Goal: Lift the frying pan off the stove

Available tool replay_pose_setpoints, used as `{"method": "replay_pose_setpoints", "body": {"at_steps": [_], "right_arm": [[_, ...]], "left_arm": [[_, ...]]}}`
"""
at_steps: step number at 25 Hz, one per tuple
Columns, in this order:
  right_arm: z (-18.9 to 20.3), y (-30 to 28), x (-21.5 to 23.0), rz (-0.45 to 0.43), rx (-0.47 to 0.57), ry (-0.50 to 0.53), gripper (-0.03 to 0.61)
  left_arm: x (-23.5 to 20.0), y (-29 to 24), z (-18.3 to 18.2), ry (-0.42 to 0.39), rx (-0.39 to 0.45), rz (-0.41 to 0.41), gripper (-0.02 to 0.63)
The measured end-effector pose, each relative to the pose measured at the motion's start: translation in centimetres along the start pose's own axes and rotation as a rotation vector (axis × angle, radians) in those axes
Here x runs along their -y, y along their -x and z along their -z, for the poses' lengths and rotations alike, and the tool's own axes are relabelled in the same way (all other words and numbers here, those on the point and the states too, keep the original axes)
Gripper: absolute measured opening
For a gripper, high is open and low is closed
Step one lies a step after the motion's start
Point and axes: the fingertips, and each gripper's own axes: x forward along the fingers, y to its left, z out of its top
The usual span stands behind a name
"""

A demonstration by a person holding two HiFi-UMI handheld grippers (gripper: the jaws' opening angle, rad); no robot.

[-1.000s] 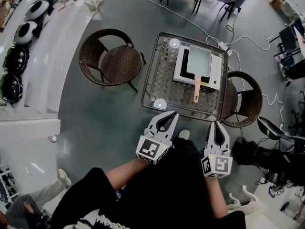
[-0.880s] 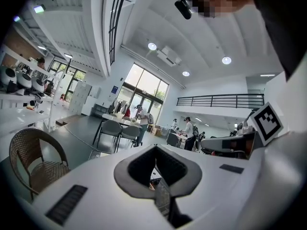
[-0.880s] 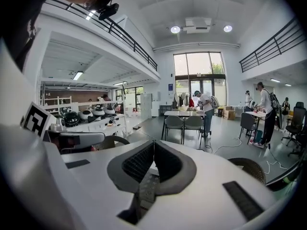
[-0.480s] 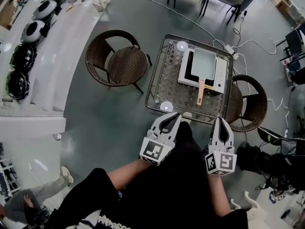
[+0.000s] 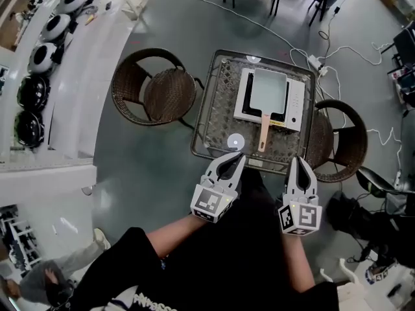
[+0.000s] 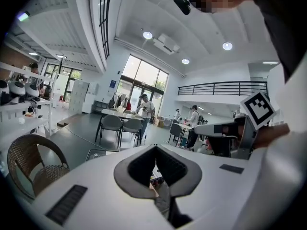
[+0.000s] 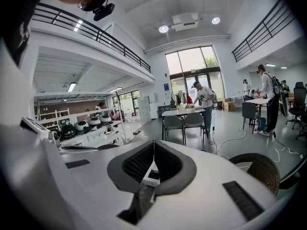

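Observation:
A square grey frying pan (image 5: 268, 91) with a wooden handle (image 5: 264, 133) sits on a white single-burner stove (image 5: 295, 105), on a glass-topped wire table (image 5: 217, 109). The handle points toward me. In the head view my left gripper (image 5: 241, 155) is at the table's near edge, left of the handle, with its jaws together and nothing in them. My right gripper (image 5: 299, 161) is at the same edge, right of the handle, shut and empty too. The left gripper view (image 6: 156, 146) and the right gripper view (image 7: 154, 142) each show the jaw tips meeting.
Wicker chairs stand left (image 5: 155, 89) and right (image 5: 343, 138) of the table. A small round white disc (image 5: 235, 142) lies on the glass near my left gripper. A white counter (image 5: 65, 96) runs along the left. Cables (image 5: 337, 31) trail over the floor behind.
Both grippers have moved forward toward the table, and their tips now reach its near edge. The jaws stayed together and the pan has not moved.

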Motion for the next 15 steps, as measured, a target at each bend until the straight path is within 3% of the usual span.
{"method": "replay_pose_setpoints", "body": {"at_steps": [8,15], "right_arm": [[-1.3,-5.0,6.2,0.017,-0.027,-0.027,0.031],[-1.8,-9.2,10.3,0.011,-0.049,-0.049,0.031]], "left_arm": [[-1.0,-7.0,1.3,0.035,-0.101,-0.059,0.015],[-0.2,-13.3,2.1,-0.057,-0.172,-0.027,0.015]]}}
